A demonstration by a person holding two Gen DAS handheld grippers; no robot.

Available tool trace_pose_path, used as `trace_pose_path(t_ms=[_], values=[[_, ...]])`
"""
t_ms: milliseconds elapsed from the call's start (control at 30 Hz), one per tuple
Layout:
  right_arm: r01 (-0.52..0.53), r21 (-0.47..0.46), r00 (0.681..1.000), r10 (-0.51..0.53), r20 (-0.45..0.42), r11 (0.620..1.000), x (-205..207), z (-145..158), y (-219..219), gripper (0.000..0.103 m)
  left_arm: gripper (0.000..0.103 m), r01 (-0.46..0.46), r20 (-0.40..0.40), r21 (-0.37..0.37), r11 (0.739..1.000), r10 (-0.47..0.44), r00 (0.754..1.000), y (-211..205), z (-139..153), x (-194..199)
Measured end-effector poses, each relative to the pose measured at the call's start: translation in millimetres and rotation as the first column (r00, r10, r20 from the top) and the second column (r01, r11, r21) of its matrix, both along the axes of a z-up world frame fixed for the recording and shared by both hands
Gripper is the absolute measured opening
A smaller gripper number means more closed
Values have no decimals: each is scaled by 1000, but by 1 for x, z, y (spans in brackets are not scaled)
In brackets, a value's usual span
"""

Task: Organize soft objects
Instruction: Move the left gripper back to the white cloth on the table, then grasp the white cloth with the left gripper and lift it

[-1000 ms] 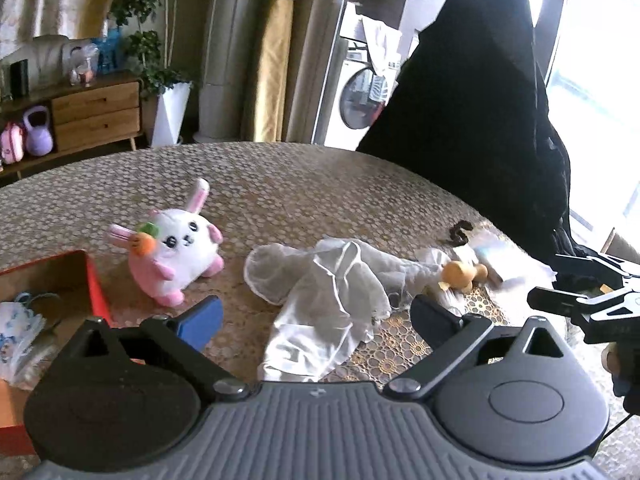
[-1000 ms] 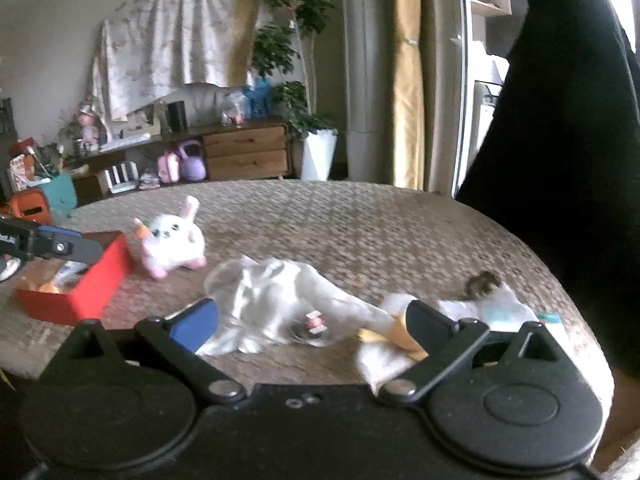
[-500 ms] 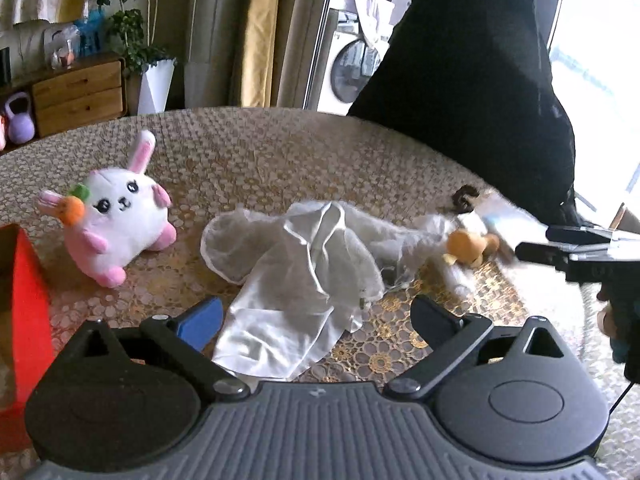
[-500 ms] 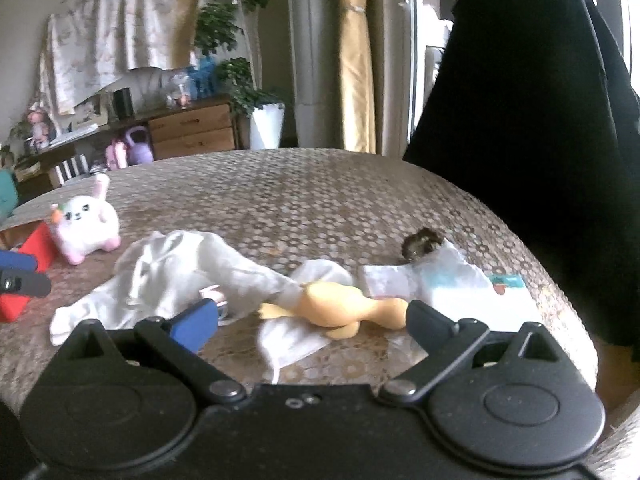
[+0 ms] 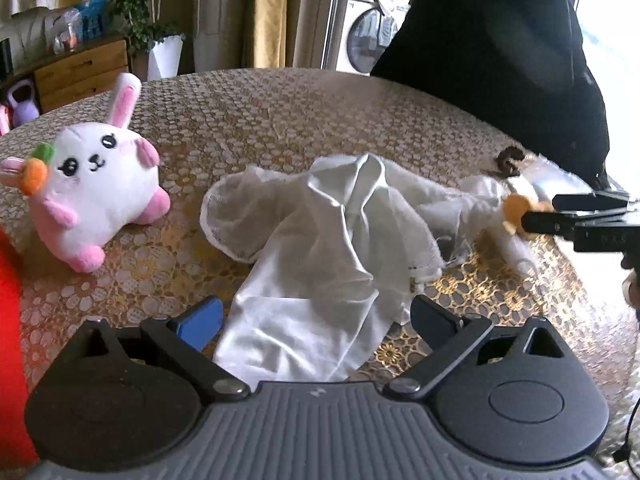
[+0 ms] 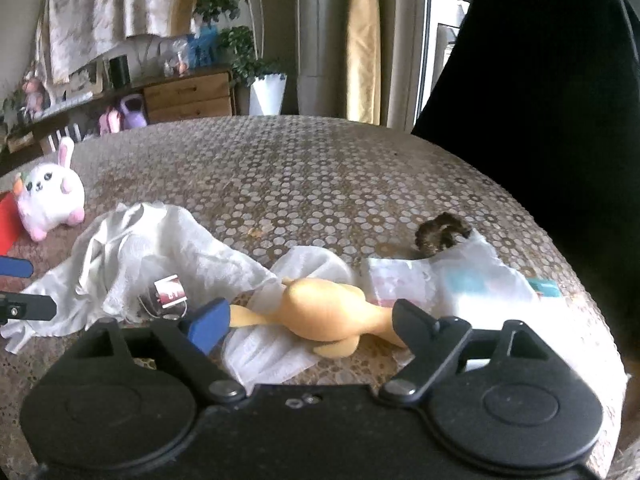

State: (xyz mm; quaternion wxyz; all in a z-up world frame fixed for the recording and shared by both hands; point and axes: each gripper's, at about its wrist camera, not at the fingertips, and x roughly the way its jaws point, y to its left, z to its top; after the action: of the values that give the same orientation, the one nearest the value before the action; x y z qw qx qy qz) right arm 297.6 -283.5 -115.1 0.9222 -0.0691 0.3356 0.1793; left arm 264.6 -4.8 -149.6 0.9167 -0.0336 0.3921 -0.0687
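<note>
My right tongs (image 6: pixel 308 320) are spread wide but have just been closing in a bit, with the yellow duck toy (image 6: pixel 324 314) lying between the fingers, not pinched yet. Left tongs (image 5: pixel 316 318) are spread too, hanging right over the near edge of the crumpled white cloth (image 5: pixel 320 240). Farther back on the patterned table (image 6: pixel 320 176), the plush bunny (image 5: pixel 92 188) sits beside the red box (image 5: pixel 10 320).

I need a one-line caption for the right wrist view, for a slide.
Open right hand-held gripper straddles a yellow rubber duck-shaped toy lying on white cloth, its jaws just closing.
</note>
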Motion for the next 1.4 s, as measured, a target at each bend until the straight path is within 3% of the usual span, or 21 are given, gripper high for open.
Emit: trace_pose_path(t_ms=[367,433,533,700,900,1100,1400], values=[[-11,-21,999,10,-33,1000,13,-13,10,76,98,39,3,22,999,-40,999,-10,-13,8],[-9,-19,999,8,-37,1000,15,-13,9,74,94,33,9,28,999,-33,999,-10,-12,8],[3,-19,999,-3,-40,1000,17,-14,9,68,79,22,17,49,999,-23,1000,-11,-11,9],[43,-10,998,-43,-46,999,18,-13,8,54,40,43,24,74,996,-45,999,-17,-7,8],[54,-37,998,-55,-28,998,13,-12,12,40,15,41,22,82,996,-43,999,-21,-3,7],[65,-25,998,-65,-6,998,6,-5,4,26,11,35,43,65,997,-38,998,-17,8,2],[75,55,997,-76,14,996,-15,18,-11,23,10,31,136,24,999,-34,990,-11,43,-11]])
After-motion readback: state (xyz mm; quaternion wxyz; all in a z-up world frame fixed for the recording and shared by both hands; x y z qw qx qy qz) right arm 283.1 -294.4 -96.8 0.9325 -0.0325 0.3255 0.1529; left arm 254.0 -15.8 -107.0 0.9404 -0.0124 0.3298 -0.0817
